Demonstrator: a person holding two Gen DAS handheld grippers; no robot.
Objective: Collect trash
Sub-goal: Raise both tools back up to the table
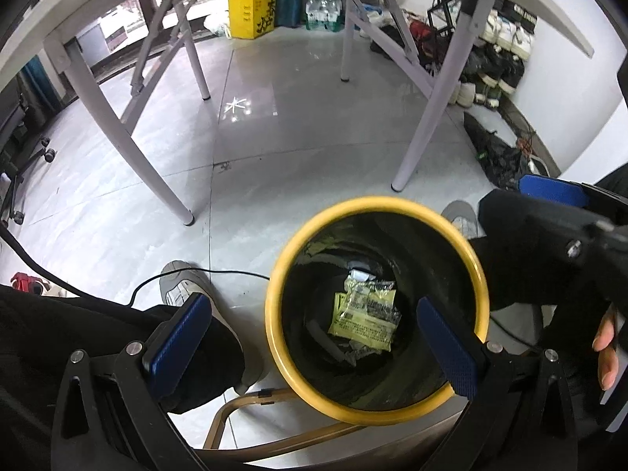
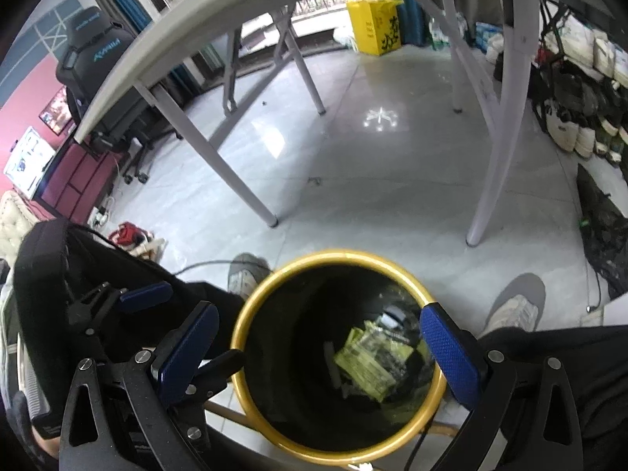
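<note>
A black trash bin with a yellow rim (image 1: 274,294) stands on the floor below both grippers; it also shows in the right wrist view (image 2: 239,337). Yellow-green plastic wrappers (image 1: 365,314) lie at its bottom, also seen in the right wrist view (image 2: 369,365). My left gripper (image 1: 314,341) is open and empty above the bin, its blue pads apart. My right gripper (image 2: 320,349) is open and empty over the bin mouth. The right gripper also shows at the right of the left wrist view (image 1: 549,192), and the left gripper at the left of the right wrist view (image 2: 145,294).
A white folding table (image 1: 416,145) stands ahead on grey tiles. The person's grey shoes (image 1: 184,286) flank the bin. A yellow box (image 1: 253,10) and water bottles sit far back. Shoes and bags line the right wall (image 1: 494,66). An office chair (image 2: 98,66) is at left.
</note>
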